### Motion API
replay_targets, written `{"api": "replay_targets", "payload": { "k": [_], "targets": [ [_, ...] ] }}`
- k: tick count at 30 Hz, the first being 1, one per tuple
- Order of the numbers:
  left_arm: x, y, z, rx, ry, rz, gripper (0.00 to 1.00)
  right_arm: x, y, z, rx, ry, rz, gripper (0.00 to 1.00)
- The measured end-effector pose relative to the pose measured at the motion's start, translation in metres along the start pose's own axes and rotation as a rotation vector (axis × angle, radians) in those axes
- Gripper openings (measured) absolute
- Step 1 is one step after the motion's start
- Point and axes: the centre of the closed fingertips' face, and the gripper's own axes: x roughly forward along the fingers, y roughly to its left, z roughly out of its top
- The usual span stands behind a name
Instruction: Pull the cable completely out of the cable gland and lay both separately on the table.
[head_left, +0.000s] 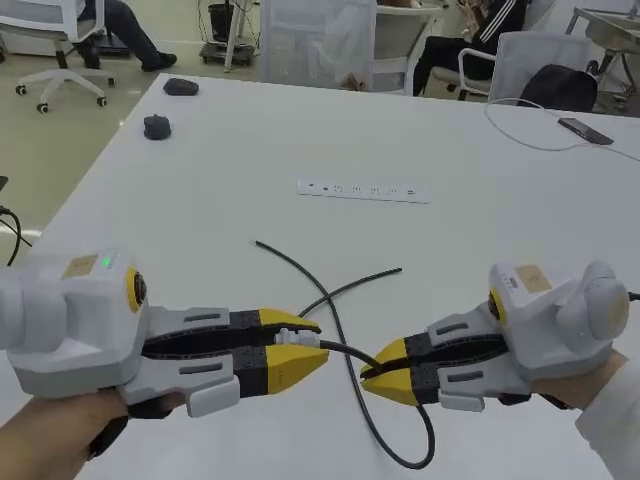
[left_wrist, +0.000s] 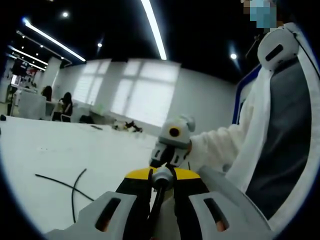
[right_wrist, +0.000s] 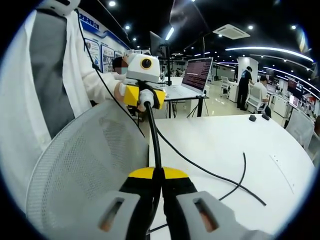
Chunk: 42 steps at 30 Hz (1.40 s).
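The left gripper (head_left: 318, 345) is clenched on the white cable gland (head_left: 296, 338), which is pinched between its yellow tips. Just beyond and facing them, the right gripper (head_left: 368, 368) grasps the black cable (head_left: 345, 349). A short straight span joins gland and right gripper. Behind the right gripper's tips, the cable loops and crosses itself on the white table (head_left: 300, 130).

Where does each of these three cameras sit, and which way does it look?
Head view: on the person's head, looking down at the table; left gripper, right gripper, left hand and right hand show.
Left gripper view: on that gripper, looking past the clamped gland toward the right gripper; sleeve and torso show.
Right gripper view: on that gripper, looking along the clamped cable at the left gripper; torso shows.
Shared: the gripper views face each other.
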Motion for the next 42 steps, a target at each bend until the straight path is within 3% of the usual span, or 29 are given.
{"api": "replay_targets", "payload": {
  "k": [4,6,11,21,25,33,42],
  "targets": [
    [-0.002,0.002,0.003,-0.002,-0.015,0.009,0.16,-0.001,-0.002,0.005,0.004,-0.015,-0.018,0.02],
    [-0.002,0.002,0.004,-0.005,-0.021,0.010,0.16,-0.002,0.000,0.008,0.027,-0.019,-0.002,0.02],
    [0.000,0.000,0.002,0.004,-0.011,0.002,0.16,0.001,0.006,0.016,0.016,-0.013,0.010,0.10],
    [0.001,-0.001,-0.001,0.012,0.001,-0.003,0.17,0.010,0.013,0.061,-0.059,-0.078,0.041,0.12],
    [0.002,-0.001,-0.002,0.017,0.006,-0.005,0.17,0.013,0.014,0.069,-0.084,-0.082,0.048,0.11],
    [0.001,0.001,-0.001,0.021,0.003,0.003,0.17,0.013,0.013,0.067,-0.094,-0.082,0.051,0.03],
    [0.002,0.001,-0.003,0.025,0.013,0.003,0.17,0.014,0.014,0.065,-0.104,-0.088,0.043,0.02]
  ]
}}
